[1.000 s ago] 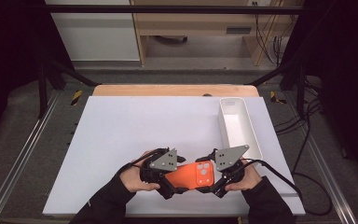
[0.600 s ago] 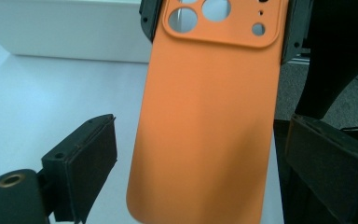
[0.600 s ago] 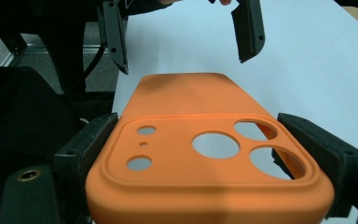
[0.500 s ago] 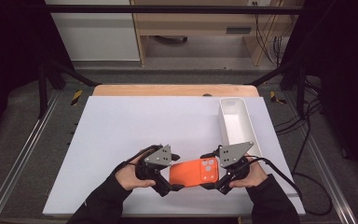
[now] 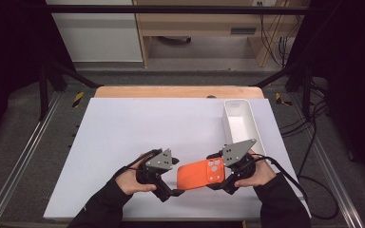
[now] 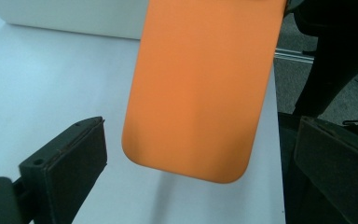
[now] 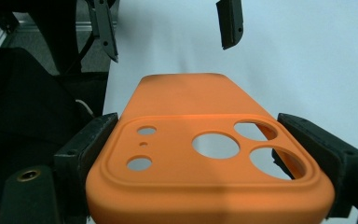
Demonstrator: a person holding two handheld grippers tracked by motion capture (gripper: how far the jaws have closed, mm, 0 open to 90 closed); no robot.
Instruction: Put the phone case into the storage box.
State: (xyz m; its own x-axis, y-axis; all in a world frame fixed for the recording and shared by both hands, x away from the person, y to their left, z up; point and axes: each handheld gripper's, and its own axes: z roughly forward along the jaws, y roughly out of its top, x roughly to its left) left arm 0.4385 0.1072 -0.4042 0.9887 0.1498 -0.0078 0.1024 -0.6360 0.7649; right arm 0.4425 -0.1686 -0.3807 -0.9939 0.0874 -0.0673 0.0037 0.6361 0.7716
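Observation:
An orange phone case [image 5: 200, 174] with camera cut-outs hangs just above the white table top [image 5: 147, 128] near its front edge. My right gripper [image 5: 221, 178] is shut on the case's camera end [image 7: 205, 154], one pad on each long side. My left gripper [image 5: 173, 183] stands open at the case's plain end [image 6: 200, 88]. Its jaws have just been opening, and the case's rounded end lies between them with a gap on both sides. In the right gripper view the left gripper [image 7: 168, 28] shows farther off with its jaws wide apart.
A long white tray [image 5: 240, 121] stands at the table's right side, just beyond my right hand, and shows in the left gripper view as a white wall [image 6: 65, 18]. Metal rails run along both table sides. Bare white surface lies to the left and back.
The left gripper's jaws have opened and let go of the case's plain end. The right gripper still holds the other end, with the case in almost the same place.

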